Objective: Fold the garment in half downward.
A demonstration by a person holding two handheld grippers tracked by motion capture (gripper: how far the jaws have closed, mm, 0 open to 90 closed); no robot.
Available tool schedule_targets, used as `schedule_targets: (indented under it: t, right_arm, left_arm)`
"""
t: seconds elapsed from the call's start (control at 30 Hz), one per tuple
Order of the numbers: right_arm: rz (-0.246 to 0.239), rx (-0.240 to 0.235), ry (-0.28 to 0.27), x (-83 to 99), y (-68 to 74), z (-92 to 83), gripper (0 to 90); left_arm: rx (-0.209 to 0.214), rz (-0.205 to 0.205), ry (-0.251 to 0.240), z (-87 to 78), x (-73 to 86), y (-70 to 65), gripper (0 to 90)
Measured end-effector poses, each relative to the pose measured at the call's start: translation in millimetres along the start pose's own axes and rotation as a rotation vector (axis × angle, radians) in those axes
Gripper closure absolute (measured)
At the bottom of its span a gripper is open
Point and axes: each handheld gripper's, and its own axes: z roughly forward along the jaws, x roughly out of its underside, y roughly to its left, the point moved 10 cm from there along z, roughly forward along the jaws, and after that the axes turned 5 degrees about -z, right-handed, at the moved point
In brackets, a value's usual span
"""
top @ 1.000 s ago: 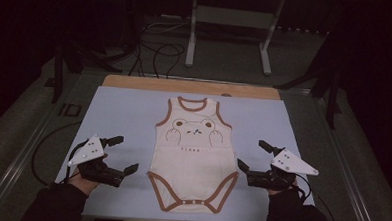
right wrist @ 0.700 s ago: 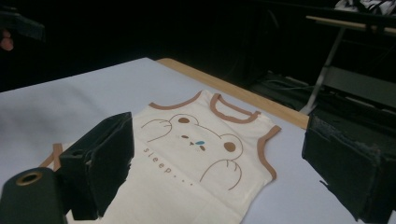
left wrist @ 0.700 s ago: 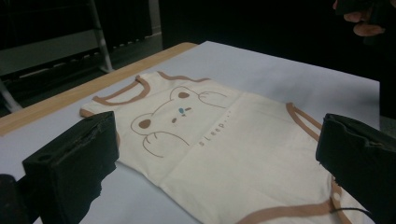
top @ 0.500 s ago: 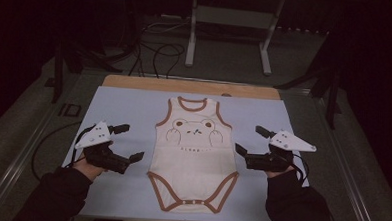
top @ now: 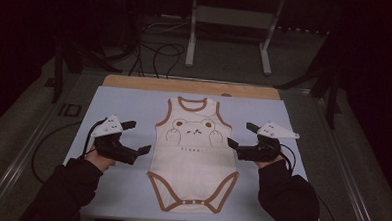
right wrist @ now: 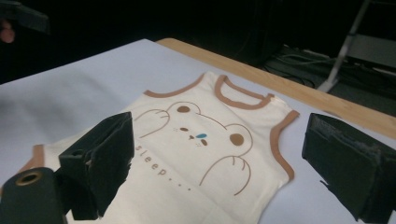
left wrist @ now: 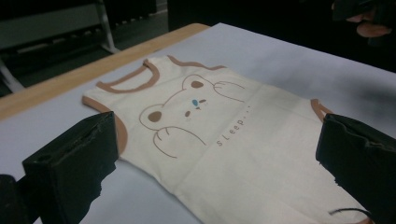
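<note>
My left tool [top: 137, 137] and right tool [top: 239, 135] stand wide open and empty, one just beside each side edge of the bodysuit [top: 193, 153], which lies flat, face up, mid-desk. I'd come in low and level, pinching both edges at matching height so the fold runs straight. The desk [top: 129, 100] has a pale blue cover; the room is dark, with cables [top: 159, 51] on the floor.

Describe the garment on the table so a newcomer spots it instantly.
On the pale blue mat covering the table, midway between the left gripper and right gripper, lies a cream sleeveless bodysuit, spread flat. Brown trim, a bear face and the word "sleep" mark it out.
</note>
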Motion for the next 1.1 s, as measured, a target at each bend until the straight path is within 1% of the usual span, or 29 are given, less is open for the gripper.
schedule_targets:
  t: [0.1, 0.13, 0.17, 0.2, 0.23, 0.27, 0.3, 0.37, 0.4, 0.43, 0.5, 0.53, 0.6, 0.63, 0.7, 0.77, 0.9, 0.93, 0.97, 1.0, 1.07, 1.1]
  right_arm:
    - [0.003, -0.005, 0.004, 2.3, -1.0, 3.6, 9.2]
    - [0.011, -0.021, 0.002, 4.2, -1.5, 6.5, 9.2]
    - [0.012, -0.019, 0.007, 5.6, -2.3, 8.0, 9.2]
    - [0.006, -0.012, 0.015, 7.4, -3.7, 10.3, 9.3]
    - [0.006, -0.012, 0.015, 7.4, -3.7, 10.3, 9.3]
    - [0.002, -0.016, 0.022, 11.1, -4.4, 13.9, 9.2]
    - [0.009, -0.012, 0.03, 13.3, -4.9, 16.0, 9.2]
    - [0.007, -0.018, 0.036, 16.0, -5.2, 18.1, 9.3]
    - [0.006, -0.019, 0.056, 22.2, -6.3, 22.7, 9.2]
    - [0.006, -0.027, 0.064, 25.2, -6.0, 24.8, 9.3]
    - [0.007, -0.018, 0.085, 31.3, -8.3, 29.3, 9.3]
    - [0.009, -0.022, 0.09, 33.7, -8.7, 31.3, 9.4]
    - [0.011, -0.021, 0.098, 36.3, -9.8, 33.3, 10.8]
    - [0.014, -0.018, 0.107, 39.4, -11.5, 35.8, 12.8]
    - [0.013, -0.009, 0.124, 44.8, -14.7, 39.8, 13.0]
    - [0.021, -0.004, 0.136, 48.8, -17.1, 43.1, 13.4]
    - [0.019, 0.008, 0.162, 56.5, -22.1, 48.7, 15.7]
    - [0.03, 0.006, 0.169, 58.7, -22.4, 50.2, 16.4]
    - [0.03, -0.001, 0.174, 60.9, -23.1, 51.6, 17.9]
    - [0.031, 0.001, 0.183, 63.4, -24.2, 53.2, 18.7]
    - [0.036, 0.001, 0.197, 68.1, -26.4, 56.0, 21.0]
    - [0.044, 0.009, 0.203, 70.3, -28.1, 57.3, 22.0]
  left_arm:
    - [-0.007, 0.004, 0.009, 4.5, 1.4, 1.0, 0.0]
    - [-0.002, 0.006, 0.014, 9.2, 2.6, 1.6, 0.0]
    - [-0.003, 0.006, 0.02, 11.7, 3.7, 2.5, 0.0]
    - [0.001, -0.001, 0.03, 14.4, 5.1, 3.3, 0.0]
    - [0.001, -0.001, 0.03, 14.4, 5.1, 3.3, 0.0]
    - [0.001, -0.013, 0.042, 19.9, 7.6, 5.5, 0.0]
    - [-0.004, -0.018, 0.047, 22.8, 8.8, 6.8, 0.0]
    - [-0.004, -0.019, 0.051, 25.4, 10.1, 7.8, 0.0]
    - [-0.004, -0.01, 0.058, 30.3, 12.8, 9.7, 0.0]
    - [-0.008, -0.01, 0.062, 33.1, 14.1, 11.0, 0.0]
    - [-0.004, -0.011, 0.067, 35.8, 15.4, 11.6, 0.0]
    - [-0.005, -0.008, 0.074, 40.6, 17.6, 13.5, 0.0]
    - [-0.005, -0.006, 0.078, 43.5, 18.9, 14.6, 0.0]
    - [-0.008, -0.009, 0.081, 46.3, 20.2, 16.2, 0.0]
    - [-0.004, -0.019, 0.089, 50.5, 22.8, 18.6, 0.0]
    - [-0.013, -0.023, 0.102, 54.7, 25.9, 22.4, 0.0]
    - [-0.026, -0.03, 0.133, 63.2, 33.4, 30.0, 0.1]
    - [-0.029, -0.033, 0.135, 65.3, 35.0, 31.3, 0.4]
    - [-0.036, -0.035, 0.142, 67.2, 37.0, 33.3, 1.4]
    - [-0.042, -0.041, 0.149, 69.2, 38.9, 34.7, 2.0]
    - [-0.048, -0.039, 0.161, 72.7, 42.5, 37.4, 3.6]
    - [-0.056, -0.046, 0.171, 74.6, 44.4, 38.8, 4.8]
